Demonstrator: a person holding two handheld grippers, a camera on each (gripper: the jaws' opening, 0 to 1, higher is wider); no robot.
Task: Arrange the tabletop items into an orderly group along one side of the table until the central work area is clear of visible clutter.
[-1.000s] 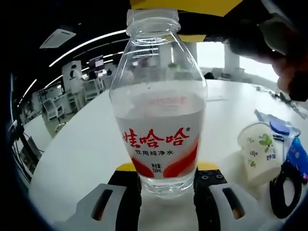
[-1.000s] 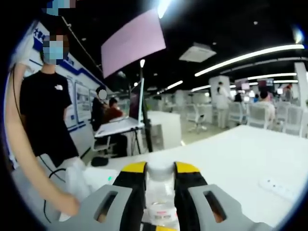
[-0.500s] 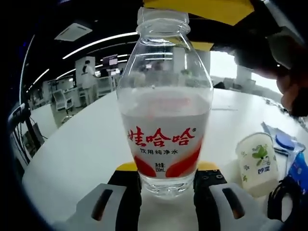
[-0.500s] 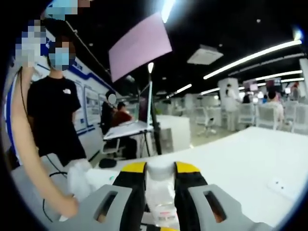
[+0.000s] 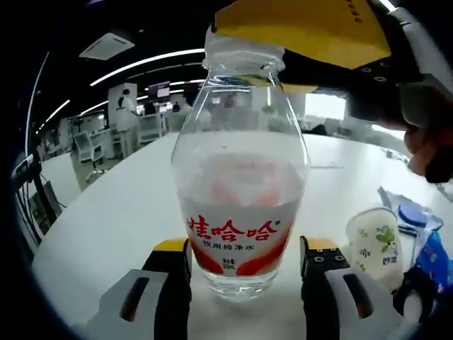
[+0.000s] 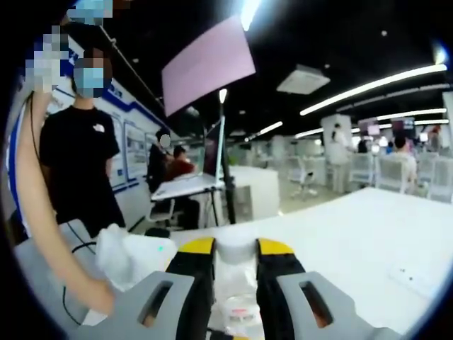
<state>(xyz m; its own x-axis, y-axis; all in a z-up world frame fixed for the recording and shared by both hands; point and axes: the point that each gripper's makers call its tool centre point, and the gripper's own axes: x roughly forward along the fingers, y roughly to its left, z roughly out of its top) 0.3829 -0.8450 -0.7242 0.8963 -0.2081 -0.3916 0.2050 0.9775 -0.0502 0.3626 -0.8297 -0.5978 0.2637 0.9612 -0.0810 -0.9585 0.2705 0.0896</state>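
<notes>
right tool [image 6: 236,273] grips bottle [image 5: 241,184] neck

Bottle [image 5: 241,191] — clear glossy plastic; cup [image 5: 375,244] — matt paper; table [image 5: 120,212] smooth white.

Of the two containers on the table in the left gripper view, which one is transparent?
The water bottle, standing between the left hand-held gripper jaws, is clear with a red label. The paper cup to its right is opaque white.

grey hand-held gripper [image 6: 236,283] with black, yellow-tipped jaws.
</notes>
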